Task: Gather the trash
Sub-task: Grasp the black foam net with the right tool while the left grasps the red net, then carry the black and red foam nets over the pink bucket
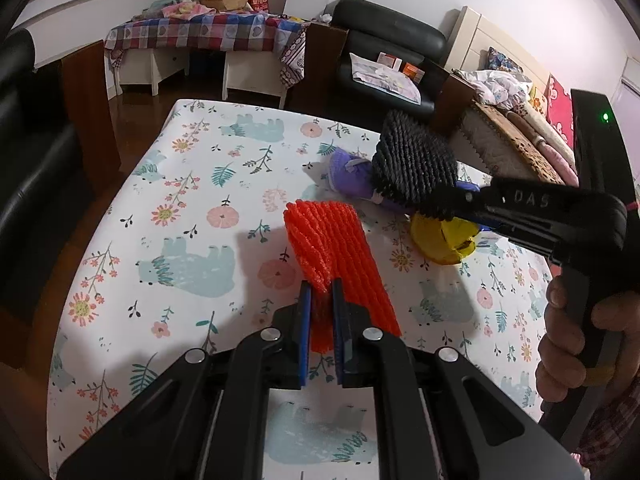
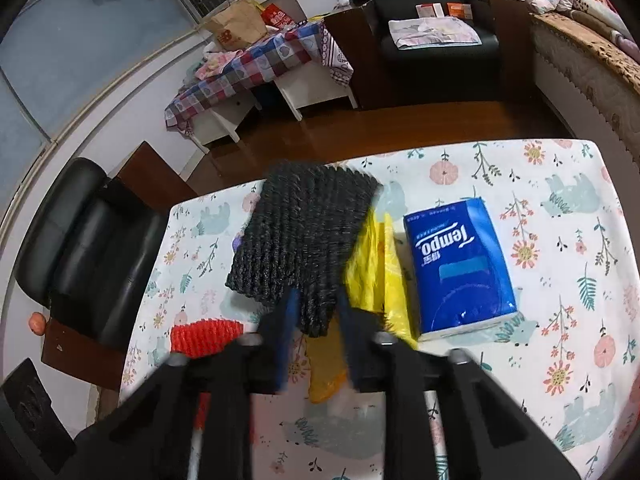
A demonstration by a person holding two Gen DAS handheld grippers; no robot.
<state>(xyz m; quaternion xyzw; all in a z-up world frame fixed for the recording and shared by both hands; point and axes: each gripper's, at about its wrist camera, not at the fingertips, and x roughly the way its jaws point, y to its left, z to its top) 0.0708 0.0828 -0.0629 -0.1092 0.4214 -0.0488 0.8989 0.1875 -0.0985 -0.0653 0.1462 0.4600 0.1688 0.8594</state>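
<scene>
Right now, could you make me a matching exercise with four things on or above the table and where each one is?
Things:
1. orange foam net
2. black foam net
3. blue tissue pack
4. yellow plastic bag

Places:
A. lying flat on the tablecloth, not held
B. clamped in the right gripper
C. clamped in the left gripper
D. on the table under the right gripper

Pairs: 1-C, 2-B, 3-A, 4-D
</scene>
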